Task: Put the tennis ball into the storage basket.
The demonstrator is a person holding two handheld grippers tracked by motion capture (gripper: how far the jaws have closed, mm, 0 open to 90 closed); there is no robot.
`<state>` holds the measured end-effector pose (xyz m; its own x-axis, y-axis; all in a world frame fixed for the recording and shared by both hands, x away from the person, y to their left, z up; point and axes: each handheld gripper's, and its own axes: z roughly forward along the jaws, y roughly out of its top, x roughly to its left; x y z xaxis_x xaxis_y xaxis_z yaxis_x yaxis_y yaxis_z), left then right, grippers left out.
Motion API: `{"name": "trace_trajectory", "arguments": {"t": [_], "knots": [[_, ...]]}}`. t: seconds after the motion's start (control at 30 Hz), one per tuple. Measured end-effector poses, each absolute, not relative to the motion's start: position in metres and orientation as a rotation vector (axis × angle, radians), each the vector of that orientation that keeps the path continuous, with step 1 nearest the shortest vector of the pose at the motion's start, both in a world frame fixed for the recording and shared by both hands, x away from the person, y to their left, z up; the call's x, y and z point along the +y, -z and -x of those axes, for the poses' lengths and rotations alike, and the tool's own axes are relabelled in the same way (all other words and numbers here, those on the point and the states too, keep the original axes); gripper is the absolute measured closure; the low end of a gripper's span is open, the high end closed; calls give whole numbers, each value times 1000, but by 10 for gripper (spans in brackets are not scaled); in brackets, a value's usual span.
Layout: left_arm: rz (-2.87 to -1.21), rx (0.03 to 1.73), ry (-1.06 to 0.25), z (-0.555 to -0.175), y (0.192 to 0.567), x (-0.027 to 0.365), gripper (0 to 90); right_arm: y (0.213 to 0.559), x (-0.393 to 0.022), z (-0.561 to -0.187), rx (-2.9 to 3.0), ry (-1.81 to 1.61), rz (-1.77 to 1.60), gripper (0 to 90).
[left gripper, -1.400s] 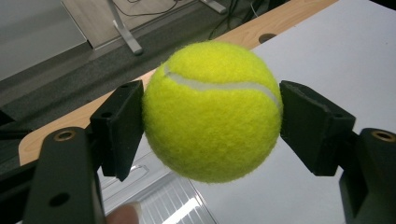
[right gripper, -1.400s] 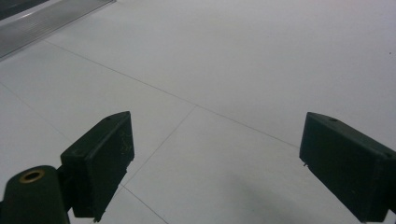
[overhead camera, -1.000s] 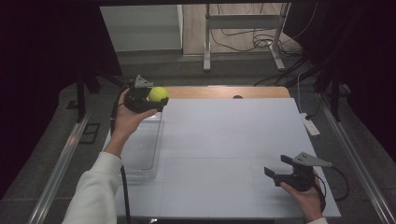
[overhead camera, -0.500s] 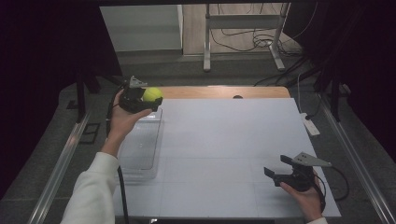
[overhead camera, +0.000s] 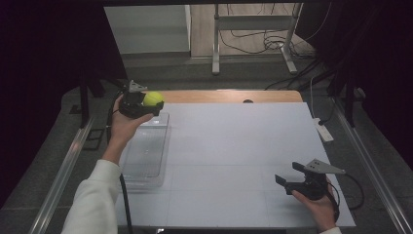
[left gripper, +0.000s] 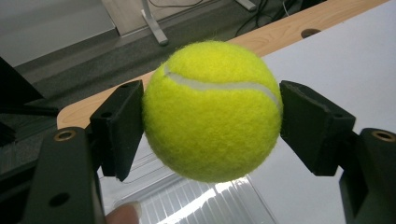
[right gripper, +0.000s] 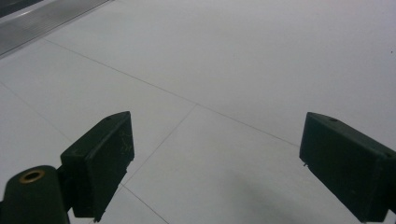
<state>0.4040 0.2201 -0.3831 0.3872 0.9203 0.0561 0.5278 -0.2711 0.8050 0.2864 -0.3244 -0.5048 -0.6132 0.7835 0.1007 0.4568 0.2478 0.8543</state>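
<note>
- The left claw (overhead camera: pixel 148 103) is clamped on a yellow tennis ball (overhead camera: pixel 153 99); in the left gripper view both black pads press the tennis ball (left gripper: pixel 212 111) on opposite sides.
- The ball hangs in the air above the far end of a clear plastic bin (overhead camera: pixel 144 151).
- That bin sits on the left edge of the white tabletop (overhead camera: pixel 234 146).
- The right claw (overhead camera: pixel 289 177) is well away from the bin, near the tabletop's near right corner, jaws spread wide with nothing between them.
</note>
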Motion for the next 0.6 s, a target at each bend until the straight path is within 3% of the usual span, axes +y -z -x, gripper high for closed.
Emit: {"name": "trace_trajectory", "arguments": {"t": [0.6], "knots": [[-1887, 1316, -725, -405, 389, 240, 269, 506, -323, -287, 2183, -1300, -1142, 102]]}}
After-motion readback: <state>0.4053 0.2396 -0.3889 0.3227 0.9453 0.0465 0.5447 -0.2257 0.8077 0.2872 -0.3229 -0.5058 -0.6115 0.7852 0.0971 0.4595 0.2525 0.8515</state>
